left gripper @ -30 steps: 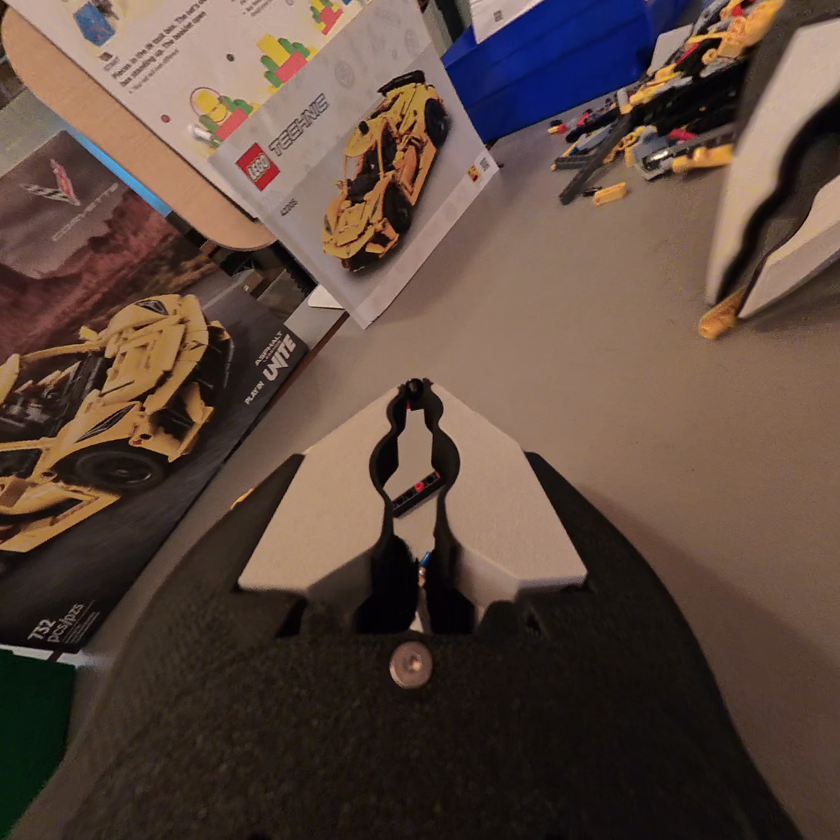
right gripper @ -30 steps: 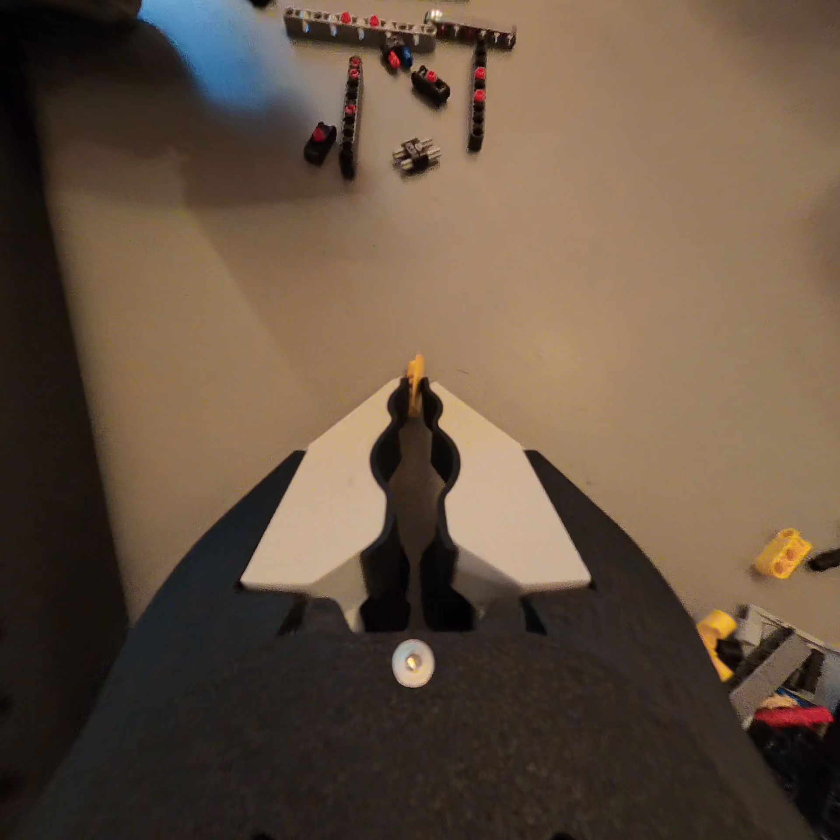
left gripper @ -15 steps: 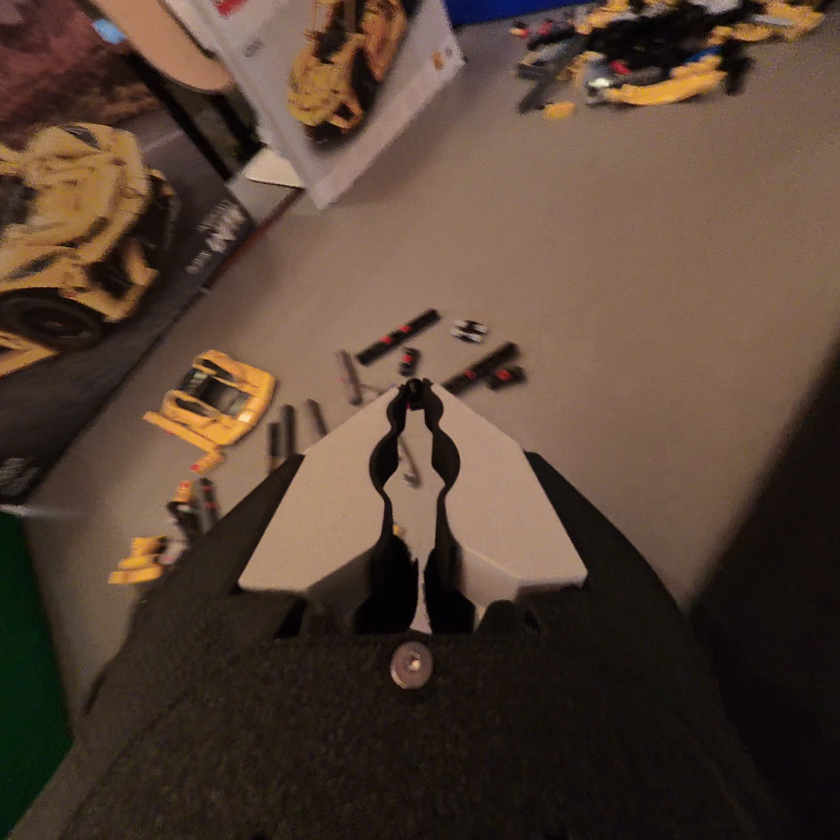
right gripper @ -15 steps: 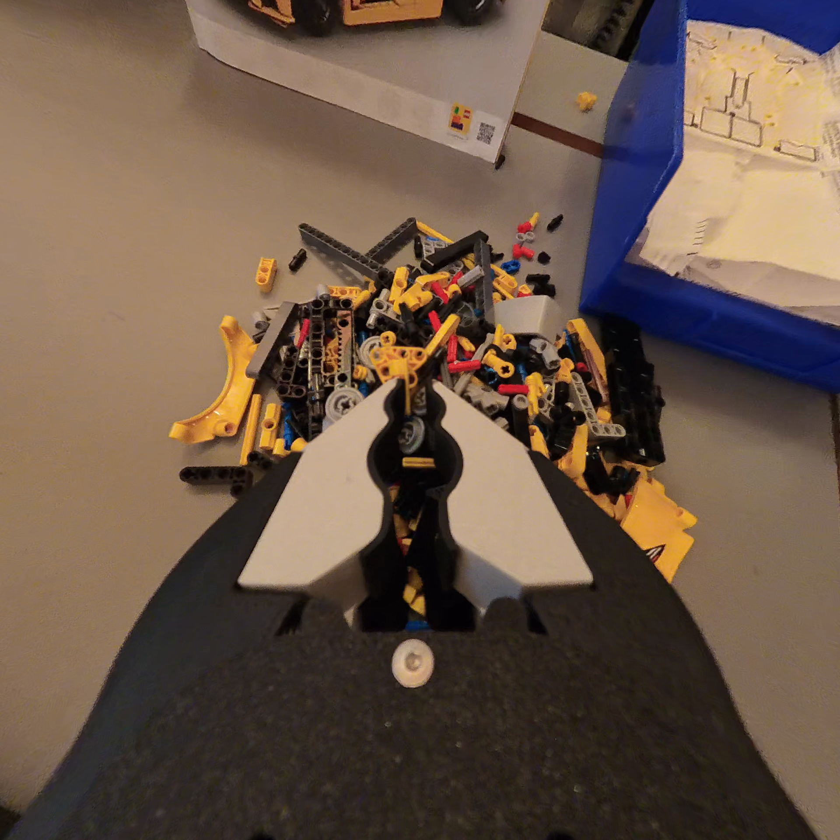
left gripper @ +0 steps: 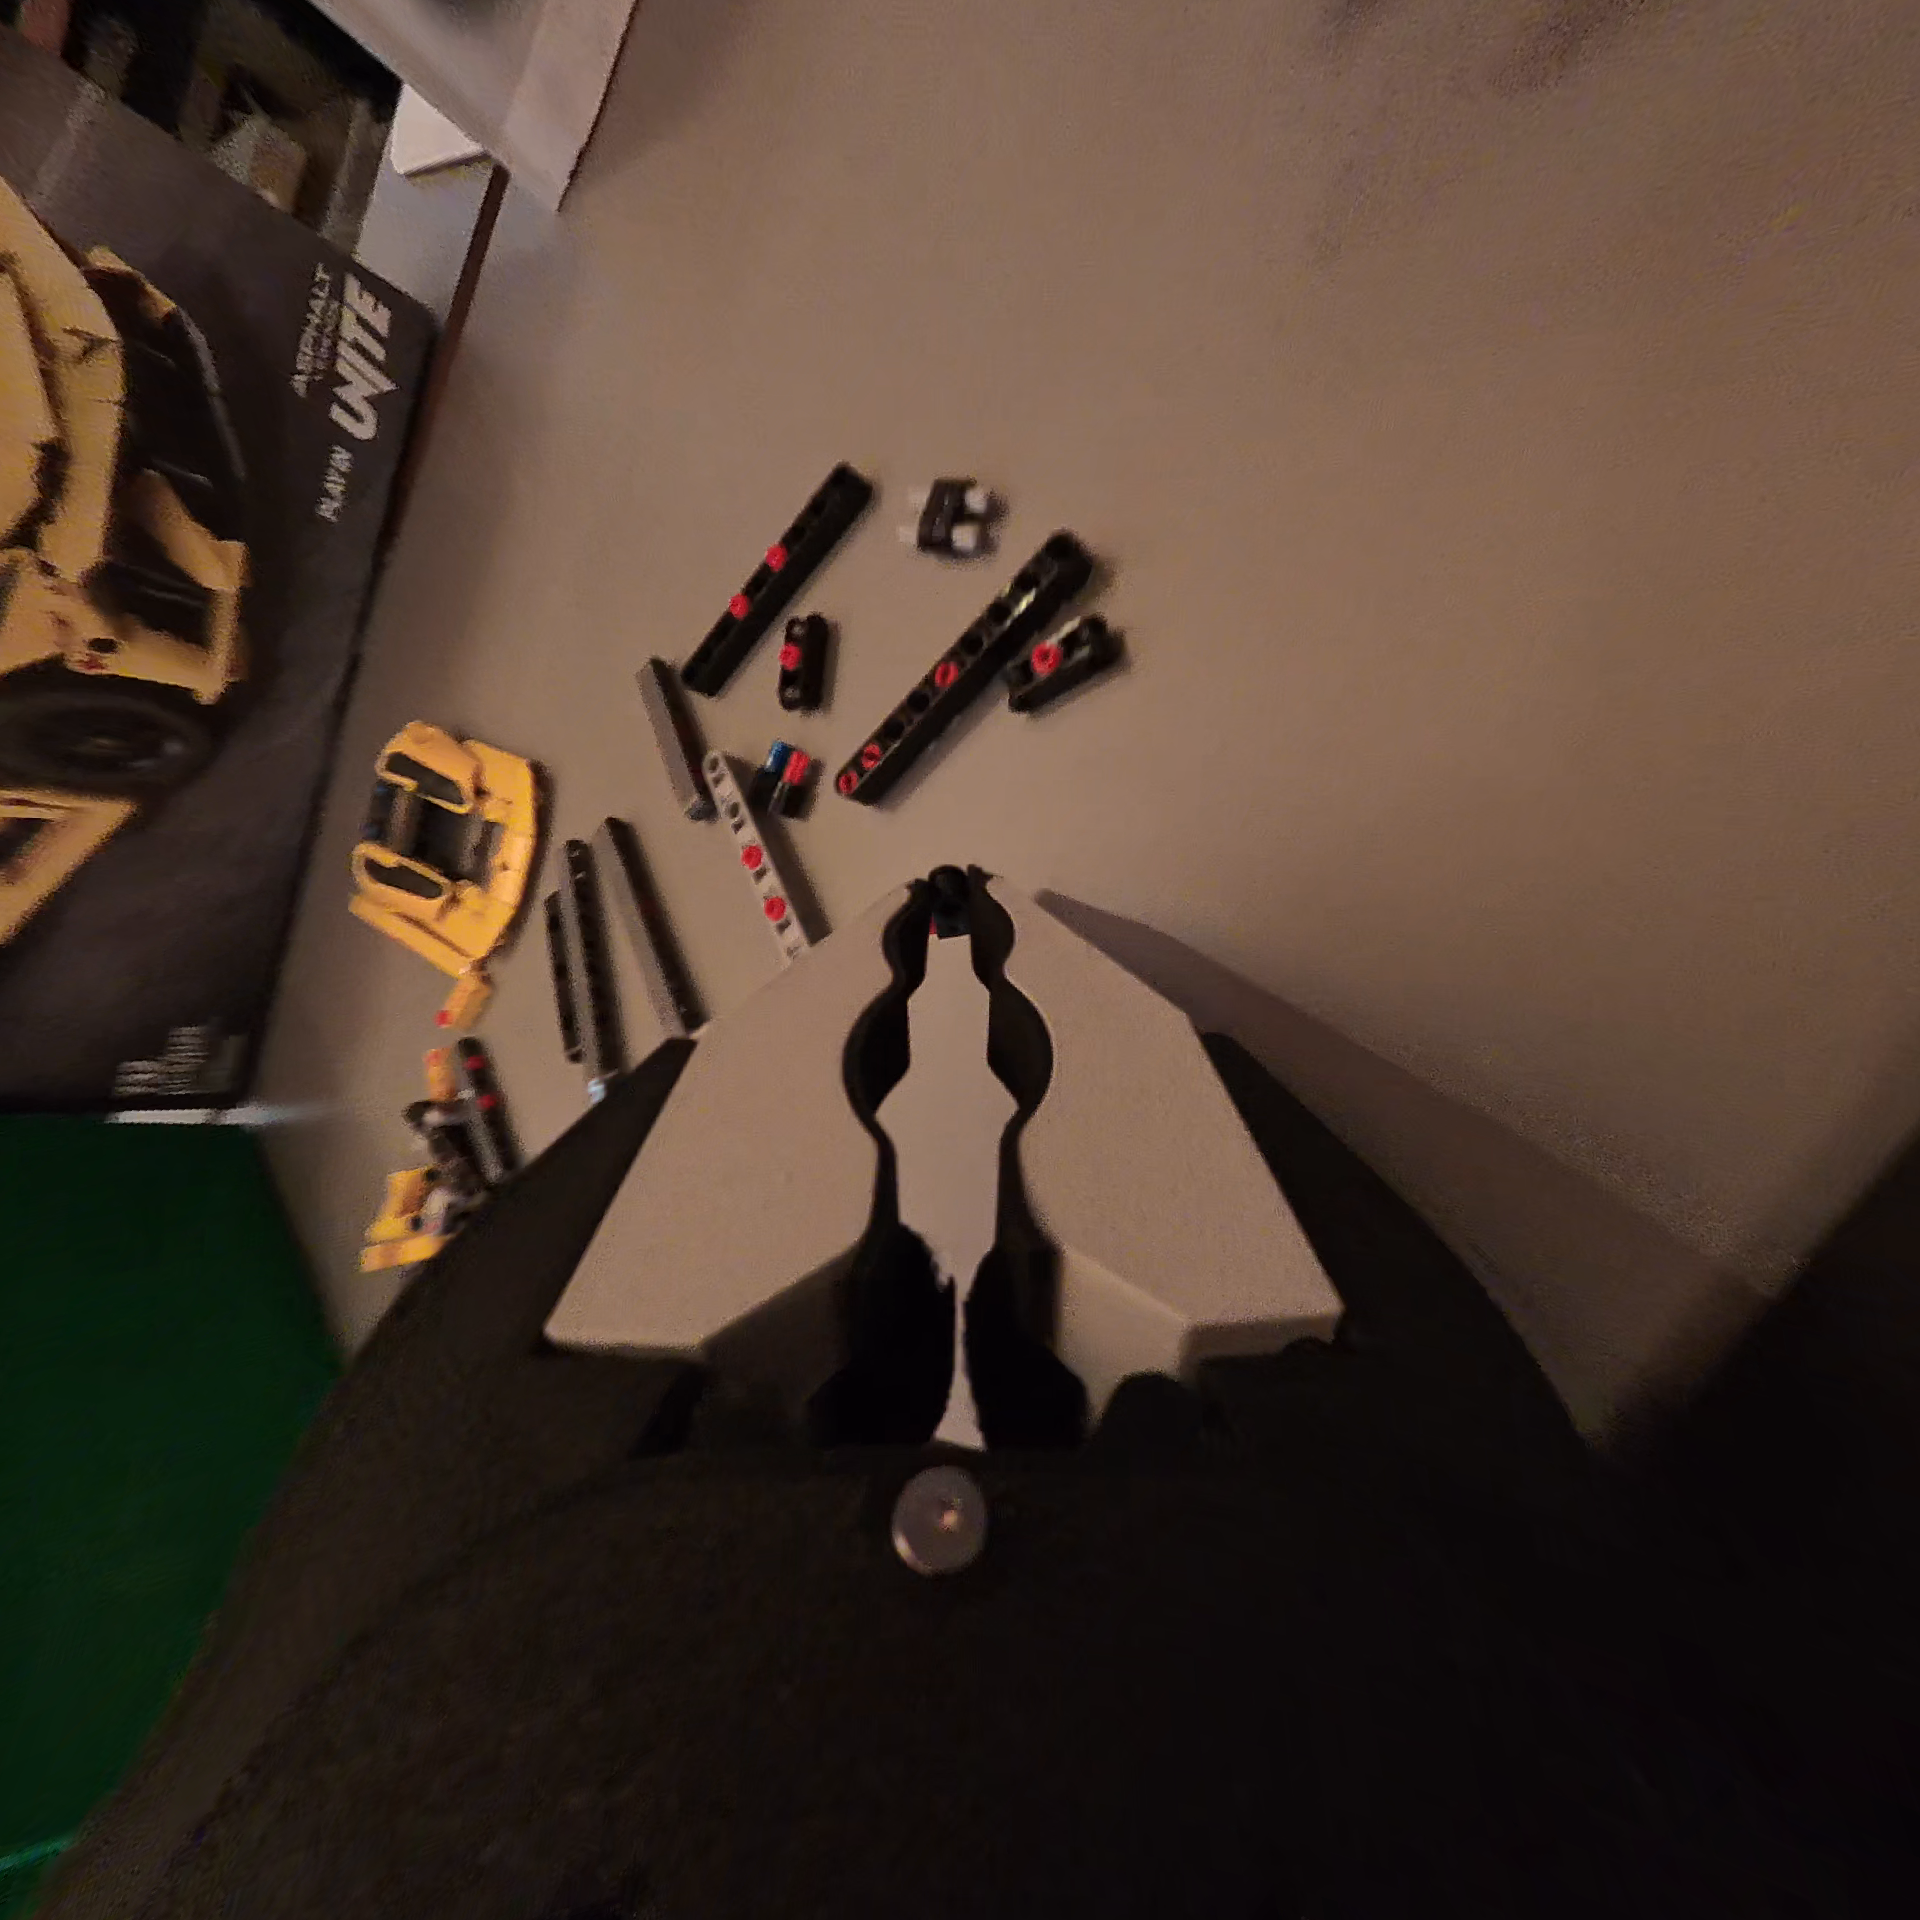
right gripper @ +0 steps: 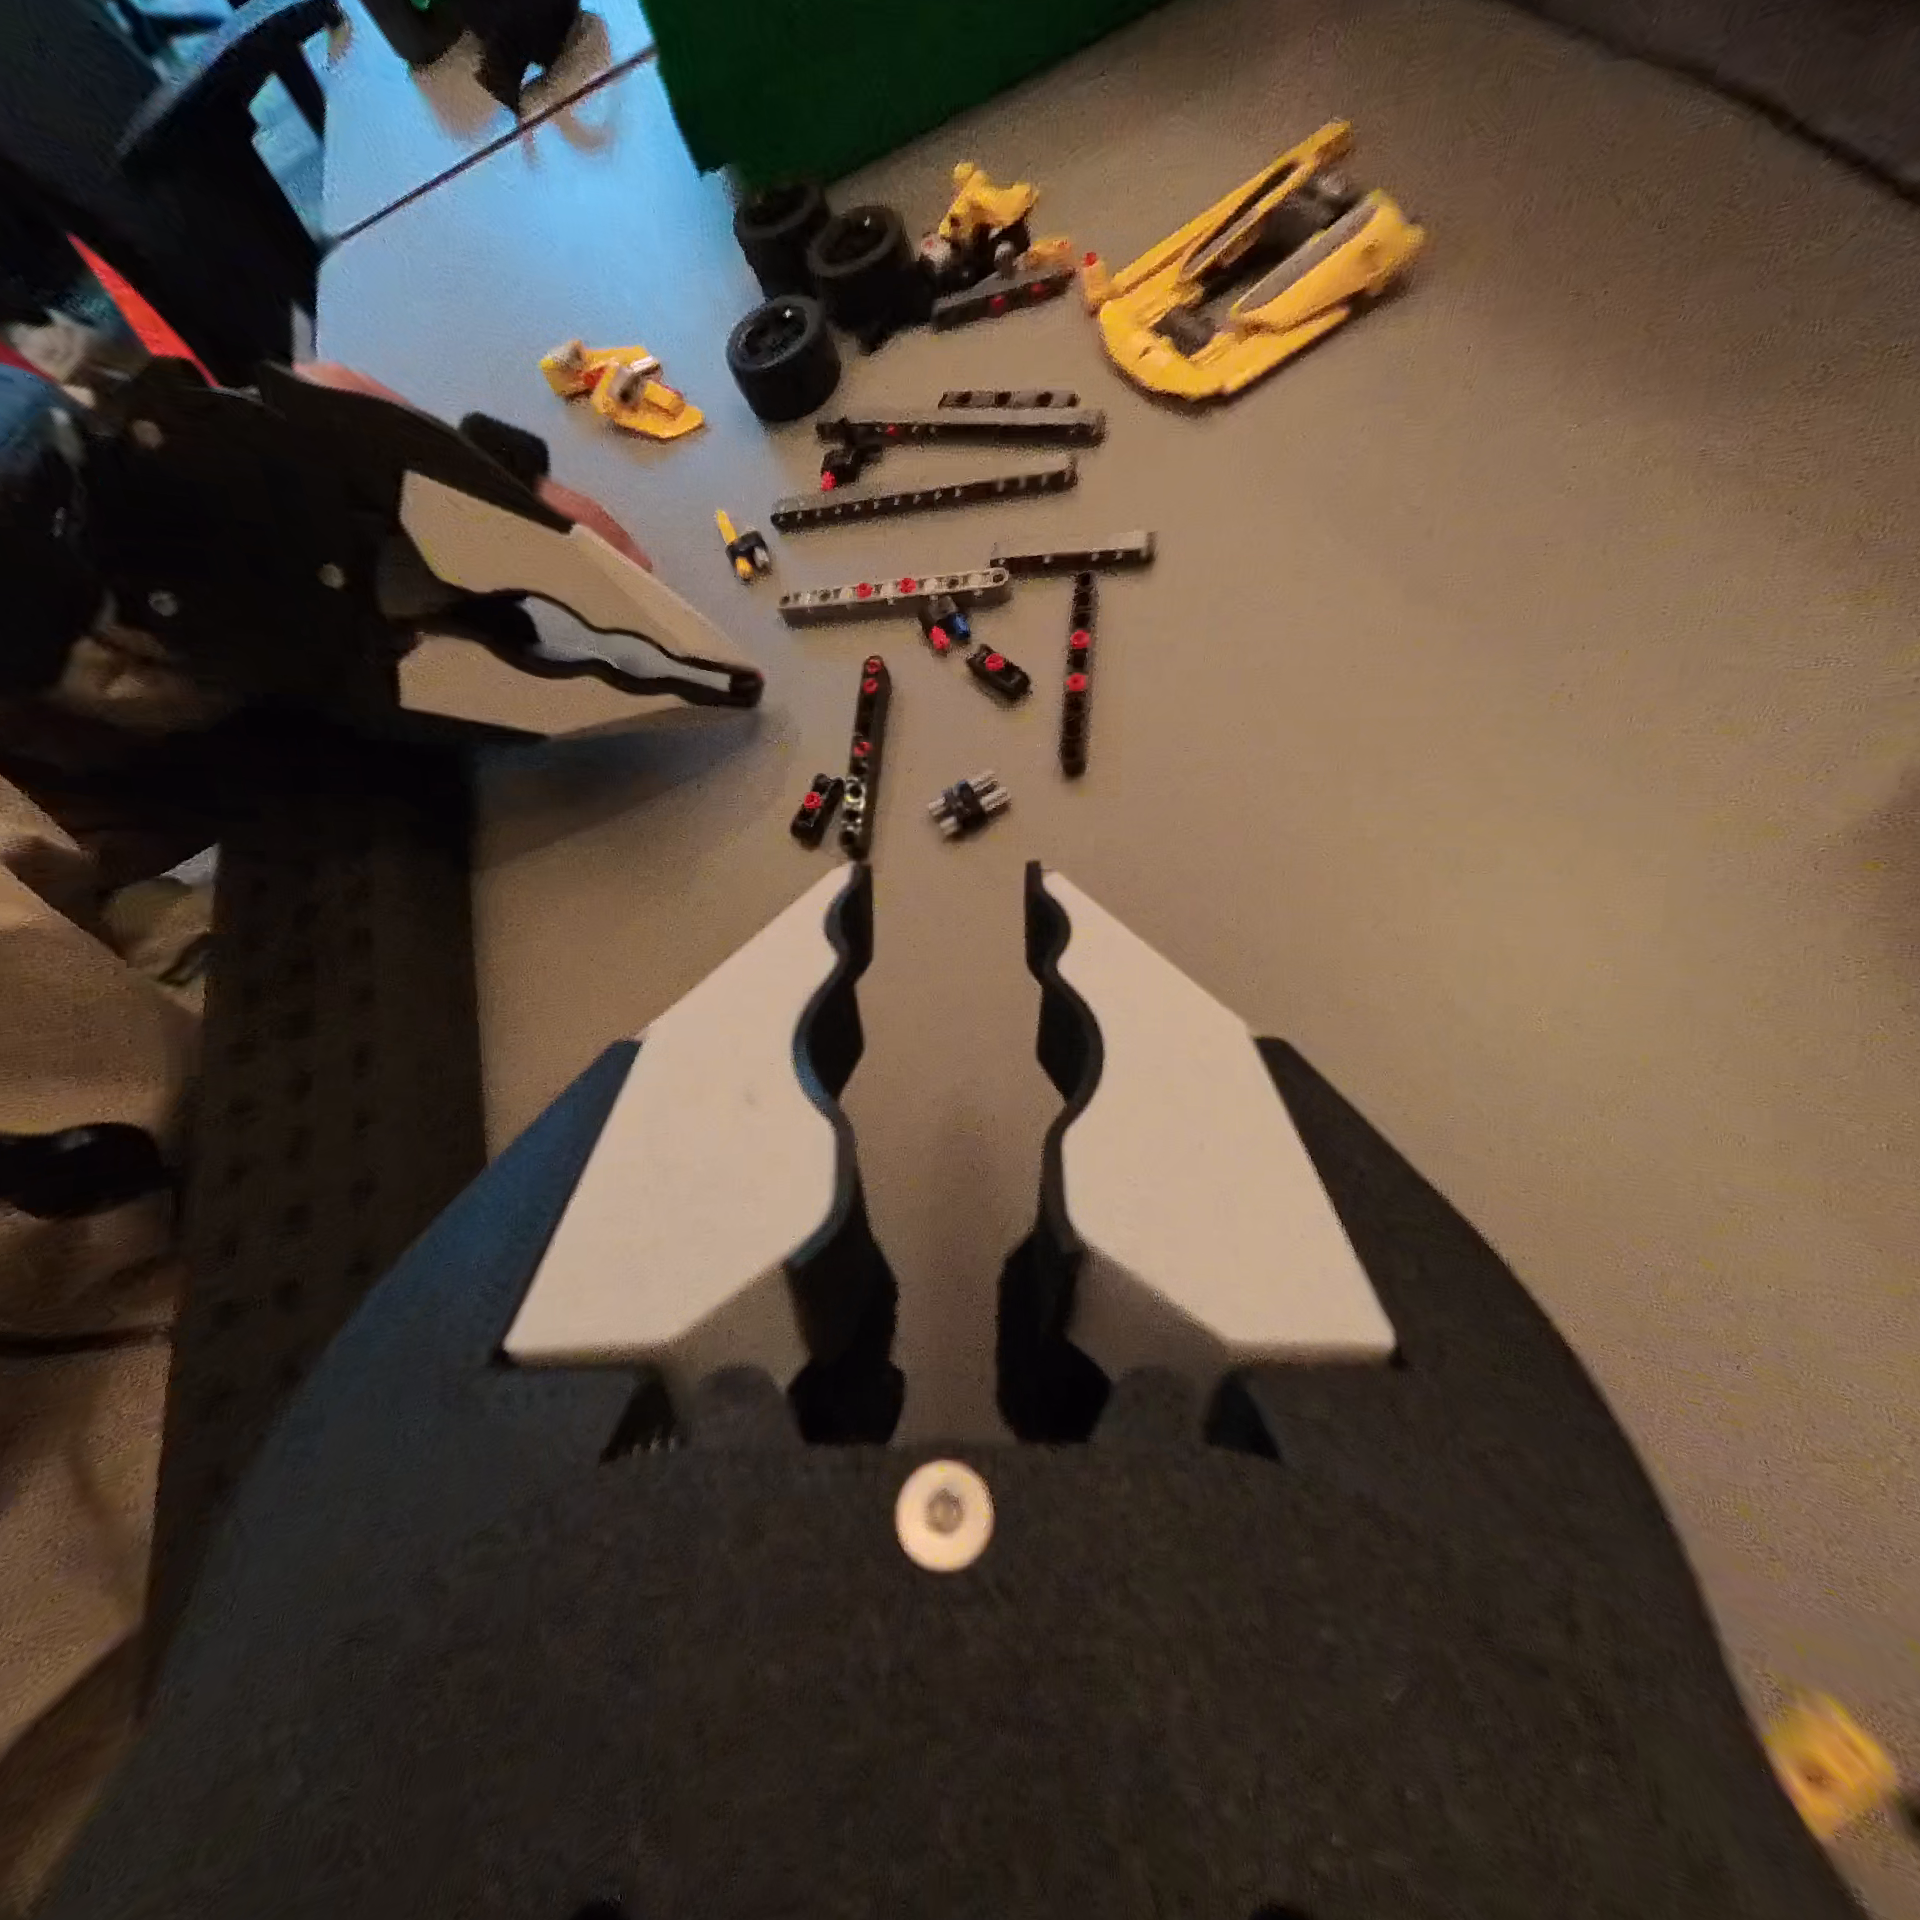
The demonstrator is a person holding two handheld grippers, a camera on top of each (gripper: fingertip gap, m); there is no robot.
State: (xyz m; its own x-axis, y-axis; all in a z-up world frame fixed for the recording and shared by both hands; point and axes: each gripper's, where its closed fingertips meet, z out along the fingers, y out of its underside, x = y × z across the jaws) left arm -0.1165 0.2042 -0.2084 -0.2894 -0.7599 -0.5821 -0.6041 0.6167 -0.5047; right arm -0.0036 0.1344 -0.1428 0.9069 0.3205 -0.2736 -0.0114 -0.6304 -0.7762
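Note:
My left gripper (left gripper: 945, 896) is shut on a small black pin piece with a red and blue end, held low over the grey table just right of a grey beam (left gripper: 758, 852). It also shows in the right wrist view (right gripper: 743, 686), a hand around it, its tips beside the laid-out parts. Black beams with red pins (left gripper: 966, 675) (right gripper: 868, 748) lie in loose rows. My right gripper (right gripper: 948, 883) is open and empty, just short of a small grey-and-black connector (right gripper: 968, 802).
A yellow car sub-assembly (left gripper: 447, 847) lies left of the beams, beside the set's box (left gripper: 156, 623) and a green plate (left gripper: 135, 1351). Black wheels (right gripper: 784, 358) and a yellow body panel (right gripper: 1247, 281) lie farther off. A yellow piece (right gripper: 1829, 1756) sits at lower right.
My right gripper swung from the parts pile to the laid-out beams and opened; the yellow piece it held is gone. My left gripper lowered toward the beams, still shut on the pin.

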